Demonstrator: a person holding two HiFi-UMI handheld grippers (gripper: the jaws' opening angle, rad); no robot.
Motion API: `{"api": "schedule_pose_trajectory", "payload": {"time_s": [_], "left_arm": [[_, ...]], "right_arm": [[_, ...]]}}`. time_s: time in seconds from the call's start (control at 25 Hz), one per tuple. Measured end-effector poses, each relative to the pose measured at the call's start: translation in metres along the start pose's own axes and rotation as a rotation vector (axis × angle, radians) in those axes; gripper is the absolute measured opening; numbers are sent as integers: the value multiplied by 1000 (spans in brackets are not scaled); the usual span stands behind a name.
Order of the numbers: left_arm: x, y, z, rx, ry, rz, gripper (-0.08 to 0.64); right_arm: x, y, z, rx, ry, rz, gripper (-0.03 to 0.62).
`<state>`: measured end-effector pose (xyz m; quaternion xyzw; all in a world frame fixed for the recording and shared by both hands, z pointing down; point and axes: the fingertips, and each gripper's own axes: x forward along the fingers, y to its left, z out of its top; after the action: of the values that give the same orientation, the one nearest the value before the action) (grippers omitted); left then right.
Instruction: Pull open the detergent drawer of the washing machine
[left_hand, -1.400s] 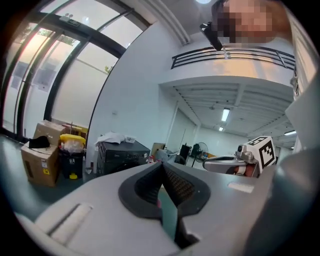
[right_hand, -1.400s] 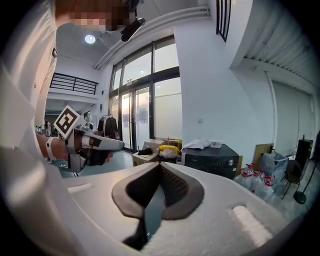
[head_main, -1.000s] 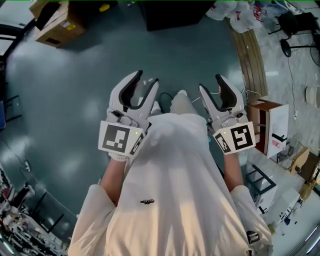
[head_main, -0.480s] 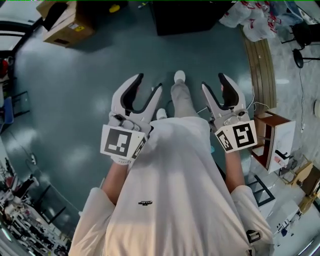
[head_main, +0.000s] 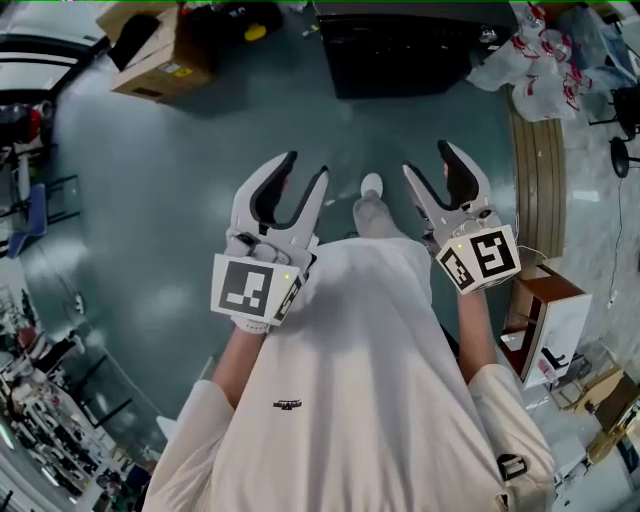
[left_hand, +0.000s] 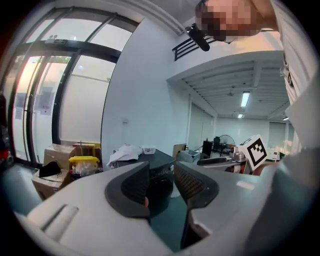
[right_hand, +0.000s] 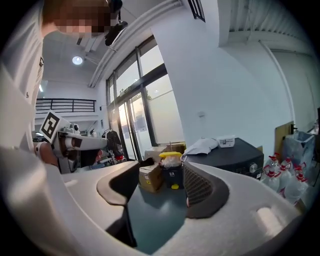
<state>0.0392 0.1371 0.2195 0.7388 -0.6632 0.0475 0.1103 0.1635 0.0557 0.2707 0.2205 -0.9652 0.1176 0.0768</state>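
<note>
Zero progress has been made on the drawer itself: the washing machine (head_main: 420, 45), a black cabinet, stands well apart from me across the teal floor (head_main: 150, 200), and neither gripper touches it. I cannot make out the detergent drawer on its front from here, so I judge it untouched. The whole sequence is left to do: close the distance, locate the drawer front, seat one set of jaws on it, and pull. Both hands are held out ahead of my torso at about the same height and apart from each other. Each gripper aims forward and only slightly downward toward the machine, with the marker cubes (head_main: 248, 288) facing back at me. The left gripper (head_main: 305, 168) has its jaws spread wide and closing a little at this moment. Nothing lies between its ribbed pads (left_hand: 192, 182); only the distant machine shows through the gap. The right gripper (head_main: 428, 160) has its jaws parted to a moderate gap and opening. Nothing is between them either, only floor and a cardboard box (right_hand: 150, 177) far off. A white cloth (right_hand: 200, 146) lies on the machine's top.
</note>
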Motion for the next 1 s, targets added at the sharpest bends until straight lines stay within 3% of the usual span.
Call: {"api": "schedule_pose_trajectory", "payload": {"time_s": [0.08, 0.28, 0.4, 0.72, 1.0], "left_arm": [[17, 7, 9, 2, -6, 38, 131], [60, 22, 23, 6, -11, 81, 86], [86, 29, 29, 17, -13, 103, 14], [126, 49, 20, -14, 20, 62, 14], [162, 91, 33, -60, 35, -32, 14]], "right_arm": [[14, -18, 7, 11, -5, 21, 273], [42, -52, 24, 17, -25, 62, 281], [55, -75, 26, 45, -16, 71, 282], [83, -108, 18, 80, -11, 36, 285], [122, -118, 25, 105, 8, -43, 287]]}}
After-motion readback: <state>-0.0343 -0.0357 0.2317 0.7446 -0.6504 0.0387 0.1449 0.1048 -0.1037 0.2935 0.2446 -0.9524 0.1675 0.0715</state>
